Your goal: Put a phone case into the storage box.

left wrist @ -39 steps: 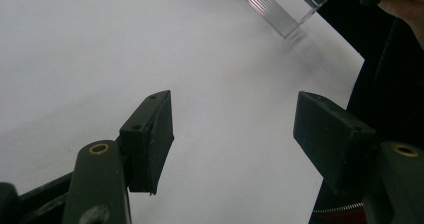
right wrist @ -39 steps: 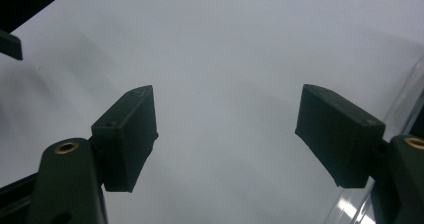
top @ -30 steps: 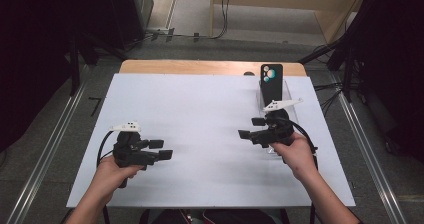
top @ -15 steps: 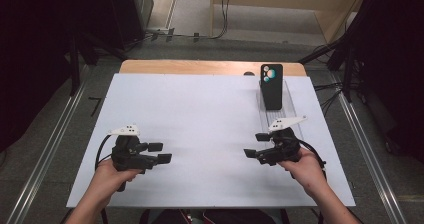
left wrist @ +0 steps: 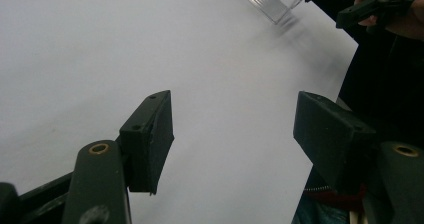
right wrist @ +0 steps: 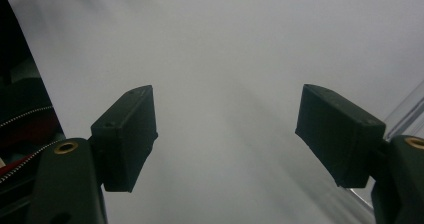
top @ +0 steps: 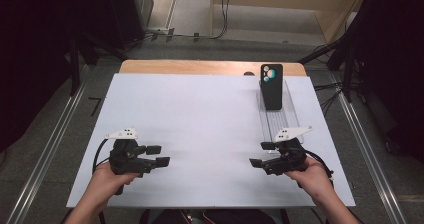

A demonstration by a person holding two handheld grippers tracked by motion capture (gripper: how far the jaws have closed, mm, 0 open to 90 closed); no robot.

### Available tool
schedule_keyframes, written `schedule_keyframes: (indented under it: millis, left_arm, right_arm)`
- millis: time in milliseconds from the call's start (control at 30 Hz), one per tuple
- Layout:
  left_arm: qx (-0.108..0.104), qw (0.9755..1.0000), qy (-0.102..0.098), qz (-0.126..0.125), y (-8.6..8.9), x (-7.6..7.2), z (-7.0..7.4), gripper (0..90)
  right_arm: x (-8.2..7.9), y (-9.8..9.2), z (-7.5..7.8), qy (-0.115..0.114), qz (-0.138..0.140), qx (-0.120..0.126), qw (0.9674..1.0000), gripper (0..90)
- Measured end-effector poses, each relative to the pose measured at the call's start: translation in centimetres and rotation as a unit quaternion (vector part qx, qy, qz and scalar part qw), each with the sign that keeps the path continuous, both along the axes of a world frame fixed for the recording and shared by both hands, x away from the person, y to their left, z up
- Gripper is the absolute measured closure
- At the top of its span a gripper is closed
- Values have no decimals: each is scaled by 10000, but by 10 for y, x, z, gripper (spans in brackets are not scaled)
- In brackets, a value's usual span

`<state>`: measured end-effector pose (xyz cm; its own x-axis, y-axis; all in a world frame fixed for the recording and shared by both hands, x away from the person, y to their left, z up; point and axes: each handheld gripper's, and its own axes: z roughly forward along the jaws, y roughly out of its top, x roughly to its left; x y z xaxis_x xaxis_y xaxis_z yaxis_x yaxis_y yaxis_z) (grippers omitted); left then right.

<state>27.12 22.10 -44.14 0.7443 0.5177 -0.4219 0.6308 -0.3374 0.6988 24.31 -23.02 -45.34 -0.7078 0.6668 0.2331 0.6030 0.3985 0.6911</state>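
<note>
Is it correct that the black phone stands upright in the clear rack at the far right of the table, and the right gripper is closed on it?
Not quite. In the high view the phone stands upright in the clear rack, but the right gripper is apart from it, nearer the person. The right gripper view shows its jaws open with nothing between them.

No legible text.
No words, brands, numbers or signs read on the phone, the clear stand, the white sheet or either gripper's plate; the coloured dots on the phone's upper end are lenses, too small to show any marking.
</note>
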Motion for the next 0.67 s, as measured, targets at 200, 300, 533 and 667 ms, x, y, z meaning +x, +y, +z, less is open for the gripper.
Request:
schedule_keyframes:
  millis: [200,300,533,667]
  left_arm:
    - [40,10000,-18,-12,2,-2,-2,326]
    - [48,10000,-11,-6,3,-3,-3,325]
    - [49,10000,5,20,4,-2,-3,326]
    - [65,10000,10,12,4,-1,-3,325]
  right_arm:
    - [-4,-5,-5,-12,-10,-15,10000,221]
    - [-5,-6,-6,4,-35,-27,10000,218]
    - [-5,-6,-8,-2,-54,-59,10000,218]
    - [-4,-7,-10,28,-45,-55,10000,218]
